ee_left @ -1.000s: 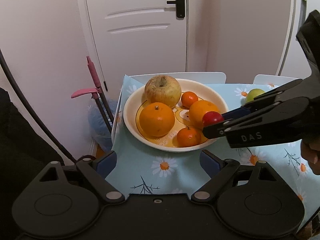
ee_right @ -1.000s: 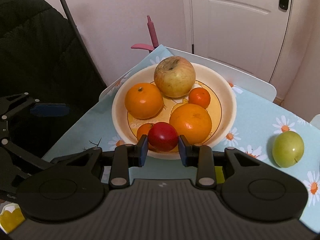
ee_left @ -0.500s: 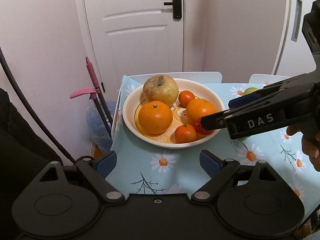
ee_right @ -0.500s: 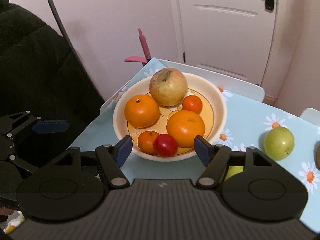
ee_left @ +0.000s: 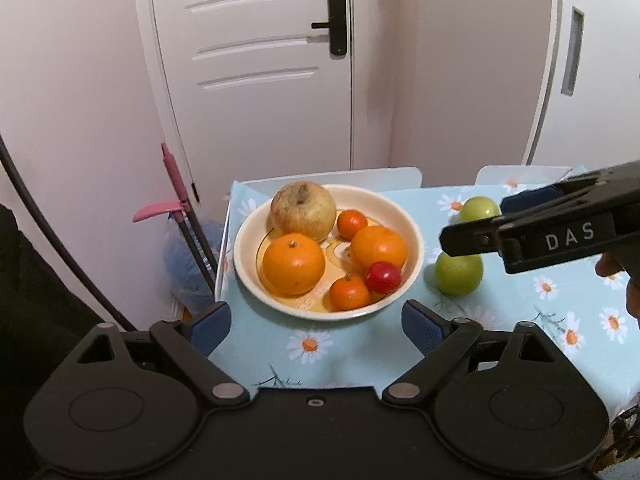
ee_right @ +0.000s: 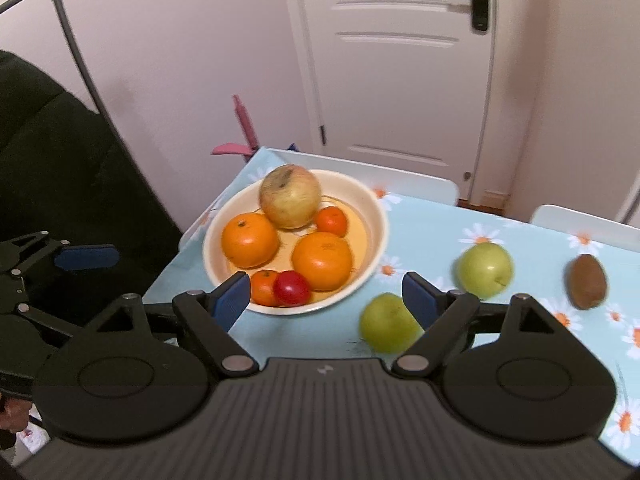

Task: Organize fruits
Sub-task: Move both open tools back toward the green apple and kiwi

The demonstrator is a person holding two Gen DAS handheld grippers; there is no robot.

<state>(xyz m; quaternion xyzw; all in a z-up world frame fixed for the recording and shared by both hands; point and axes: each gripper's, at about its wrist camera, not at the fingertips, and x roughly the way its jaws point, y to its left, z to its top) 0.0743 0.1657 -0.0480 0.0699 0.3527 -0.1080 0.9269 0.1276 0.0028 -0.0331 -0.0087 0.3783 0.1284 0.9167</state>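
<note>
A cream bowl [ee_left: 412, 226] [ee_right: 376, 216] on the table holds a big yellowish apple [ee_left: 303, 210], two oranges [ee_left: 293, 263], two small tangerines and a small red fruit [ee_left: 383, 277] [ee_right: 292, 288]. Two green apples [ee_right: 485, 269] [ee_right: 387, 323] and a brown kiwi [ee_right: 587, 281] lie on the cloth right of the bowl. My right gripper [ee_right: 326, 298] is open and empty, pulled back above the bowl's near rim; its fingers show in the left wrist view [ee_left: 472, 236]. My left gripper [ee_left: 316, 322] is open and empty in front of the bowl.
The table has a light blue daisy tablecloth [ee_left: 360, 344], with white chair backs [ee_right: 400, 178] behind it. A pink-handled tool [ee_left: 172, 184] leans by the wall left of the table. A white door stands behind. A dark coat [ee_right: 60, 184] is at left.
My right gripper opened and let the red fruit go into the bowl, then drew back and to the right. The left gripper rose and pulled back slightly.
</note>
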